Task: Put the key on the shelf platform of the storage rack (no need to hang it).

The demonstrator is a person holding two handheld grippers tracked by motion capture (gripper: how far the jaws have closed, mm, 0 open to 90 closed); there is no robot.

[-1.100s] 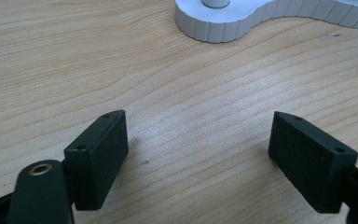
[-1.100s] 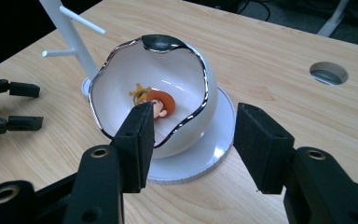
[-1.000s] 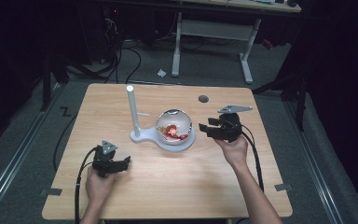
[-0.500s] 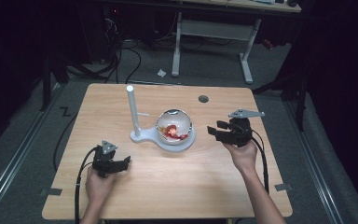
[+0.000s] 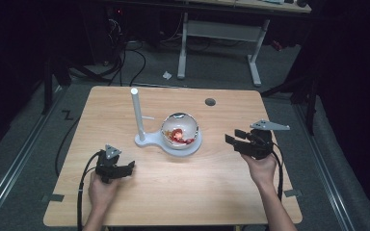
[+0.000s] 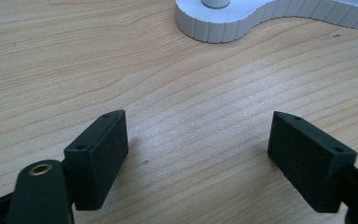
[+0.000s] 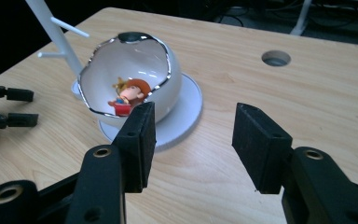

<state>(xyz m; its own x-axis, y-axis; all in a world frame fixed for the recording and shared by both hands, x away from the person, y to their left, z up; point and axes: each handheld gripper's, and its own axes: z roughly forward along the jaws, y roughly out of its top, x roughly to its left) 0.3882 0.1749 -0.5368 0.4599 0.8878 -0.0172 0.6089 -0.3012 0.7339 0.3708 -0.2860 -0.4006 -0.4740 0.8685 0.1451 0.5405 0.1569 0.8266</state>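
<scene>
The wooden table takes up the middle of the high view, with a round grommet hole near its far edge. No brand, label or writing can be read anywhere on it or on the gear.

On the table stands a white stand with a flat base and an upright post; the left gripper view cuts it off, catching just the ribbed edge of the base well ahead of the jaws. Seated on the base is a white egg-shaped shell with a jagged, silver-edged opening facing the right gripper, just ahead and left of that gripper's jaws. Inside sits a small figure with brown hair and red clothing, its lower part hidden behind the near jaw.

The right gripper, held in the right hand, hangs to the right of the stand, jaws apart with nothing between them. The left gripper, in the left hand, sits low over bare wood, jaws spread wide and empty, the stand ahead of them. In the right gripper view its black jaw tips poke in at the far left edge, the rest cut off.
</scene>
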